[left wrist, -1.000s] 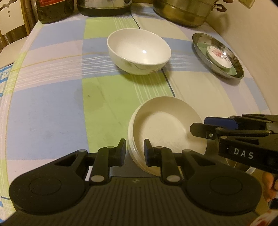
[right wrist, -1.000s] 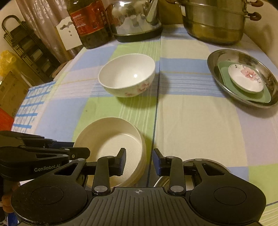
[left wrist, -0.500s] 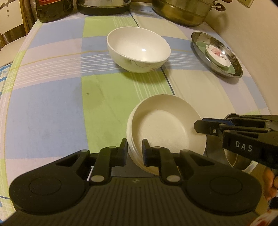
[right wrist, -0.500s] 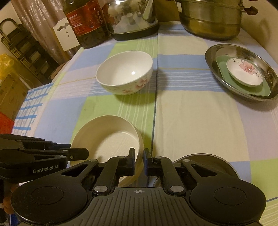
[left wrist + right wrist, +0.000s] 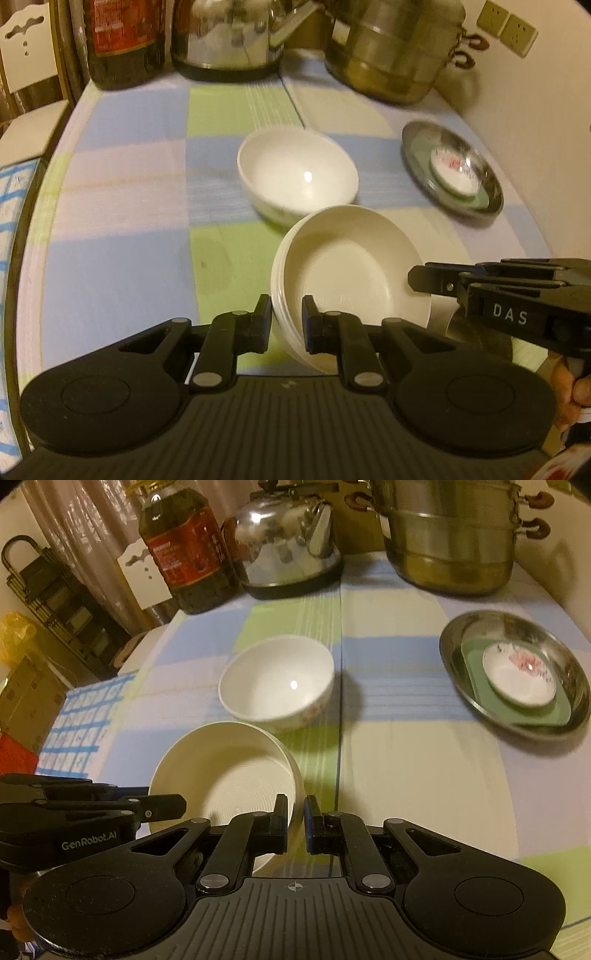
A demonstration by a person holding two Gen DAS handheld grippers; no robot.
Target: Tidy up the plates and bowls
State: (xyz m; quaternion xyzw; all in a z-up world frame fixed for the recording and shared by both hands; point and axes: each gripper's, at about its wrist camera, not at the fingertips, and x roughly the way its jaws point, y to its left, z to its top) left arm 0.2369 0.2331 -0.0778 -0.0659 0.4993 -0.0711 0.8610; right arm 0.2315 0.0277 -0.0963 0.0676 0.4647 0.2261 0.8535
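One cream, shallow ribbed bowl (image 5: 354,273), tilted, rim pinched on both sides.

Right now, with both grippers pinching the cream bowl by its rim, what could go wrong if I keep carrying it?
1. The cream bowl hangs tilted, pinched only at its rim by the left gripper and right gripper; it may slip or twist if the hands drift apart.
2. The white bowl sits just beyond it; carrying forward low could knock it.
3. The steel dish holding a green plate and flowered saucer lies to the right; swinging that way risks a clash.
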